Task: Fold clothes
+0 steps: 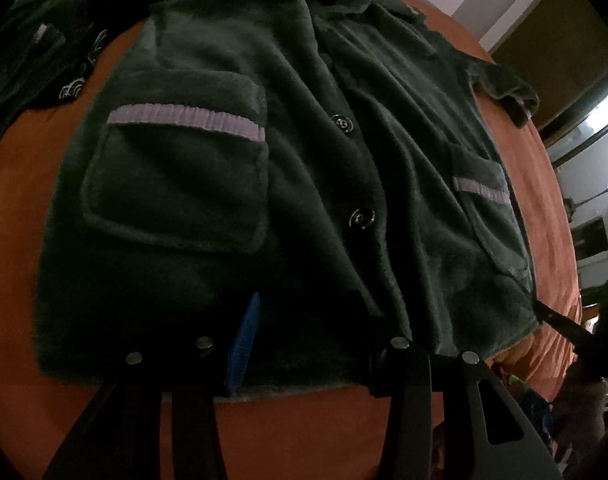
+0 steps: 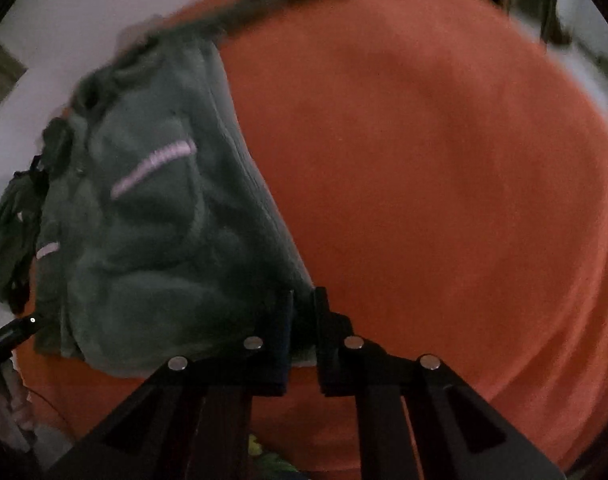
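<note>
While the dark green fleece jacket (image 1: 232, 184) is lying buttoned and flat on the orange bedcover (image 1: 304, 424), the left gripper (image 1: 307, 344) is hovering half spread over its bottom hem. The right gripper (image 2: 303, 320) is pinching the hem's corner, the jacket stretching away to its left.

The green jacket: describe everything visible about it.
The green jacket is a dark green, fleecy-looking garment lying front-up and spread on the orange cover. Two dark buttons close its placket; a patch pocket on each side carries a pale lilac band, and the collar lies at the far end. Its hem faces the cameras. The left gripper sits at the hem with fabric between its fingers. The right gripper is nearly closed at the hem's corner; the blurred view leaves a pinch unconfirmed.
</note>
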Demonstrator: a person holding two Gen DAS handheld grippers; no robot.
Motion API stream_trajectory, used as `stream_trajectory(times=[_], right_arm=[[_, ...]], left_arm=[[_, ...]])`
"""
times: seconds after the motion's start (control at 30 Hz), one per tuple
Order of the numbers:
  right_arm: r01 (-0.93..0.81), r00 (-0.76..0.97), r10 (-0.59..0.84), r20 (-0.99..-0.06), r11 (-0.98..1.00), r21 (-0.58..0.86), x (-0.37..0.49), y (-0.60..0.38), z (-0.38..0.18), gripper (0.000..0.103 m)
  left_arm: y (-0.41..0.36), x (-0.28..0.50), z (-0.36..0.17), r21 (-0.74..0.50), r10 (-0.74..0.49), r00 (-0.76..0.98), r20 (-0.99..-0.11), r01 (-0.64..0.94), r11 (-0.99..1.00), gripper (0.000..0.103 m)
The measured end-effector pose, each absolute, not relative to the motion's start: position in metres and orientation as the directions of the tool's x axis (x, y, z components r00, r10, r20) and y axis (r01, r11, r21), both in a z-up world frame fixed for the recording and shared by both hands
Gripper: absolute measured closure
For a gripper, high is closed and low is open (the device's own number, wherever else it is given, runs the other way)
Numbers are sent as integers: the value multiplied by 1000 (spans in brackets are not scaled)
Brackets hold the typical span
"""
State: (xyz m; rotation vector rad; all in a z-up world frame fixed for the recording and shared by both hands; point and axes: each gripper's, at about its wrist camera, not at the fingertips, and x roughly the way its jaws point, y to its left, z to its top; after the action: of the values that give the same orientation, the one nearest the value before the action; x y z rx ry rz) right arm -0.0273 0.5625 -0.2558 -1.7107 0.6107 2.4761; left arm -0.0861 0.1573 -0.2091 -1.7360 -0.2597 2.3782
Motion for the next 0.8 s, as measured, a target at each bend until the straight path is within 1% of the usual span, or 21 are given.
stream_trajectory(times=[0.07,0.13,0.2,0.3,0.33,0.37,0.4,0.43,0.47,0.5,0.53,0.67,0.8], right_arm=[[-231,-389,-133,-912,-944,235,-31,555,-252,95],[-211,-394,-131,-910,-950,228,-34,553,-246,92],[-217,-401,-144,-905,-945,246,-35,558,-239,82],[-235,-443,-147,-884,-933,273,-30,565,-230,75],[-240,-453,-157,-878,-927,290,-31,565,-231,68],[-244,-452,-167,-876,-921,302,-37,561,-233,64],[-250,-444,-179,-878,-916,313,-42,557,-238,63],[-256,-420,-191,-887,-913,318,-48,554,-248,64],[-258,-401,-193,-895,-914,313,-53,550,-254,67],[-254,-387,-182,-904,-921,294,-50,550,-258,82],[-248,-380,-172,-909,-928,279,-47,549,-260,87],[-215,-421,-147,-895,-943,256,-45,540,-248,88],[-180,-417,-138,-898,-956,230,-52,531,-240,88]], left_arm=[[157,-85,-207,-239,244,-302,-922,-52,-970,57],[156,-86,-204,-235,238,-303,-923,-48,-971,57],[157,-87,-202,-236,237,-307,-922,-43,-971,57],[153,-85,-203,-233,231,-309,-923,-30,-972,57],[151,-84,-204,-233,229,-309,-923,-26,-972,57],[151,-84,-205,-234,229,-307,-924,-23,-972,57],[150,-84,-206,-235,230,-304,-924,-20,-972,57],[150,-84,-207,-235,230,-302,-925,-19,-972,57],[150,-85,-207,-232,228,-301,-926,-21,-972,57],[150,-85,-206,-229,225,-301,-927,-24,-973,57],[151,-85,-206,-225,223,-304,-926,-26,-974,57],[150,-88,-202,-230,227,-317,-921,-27,-973,57],[150,-88,-195,-239,237,-336,-912,-35,-970,57]])
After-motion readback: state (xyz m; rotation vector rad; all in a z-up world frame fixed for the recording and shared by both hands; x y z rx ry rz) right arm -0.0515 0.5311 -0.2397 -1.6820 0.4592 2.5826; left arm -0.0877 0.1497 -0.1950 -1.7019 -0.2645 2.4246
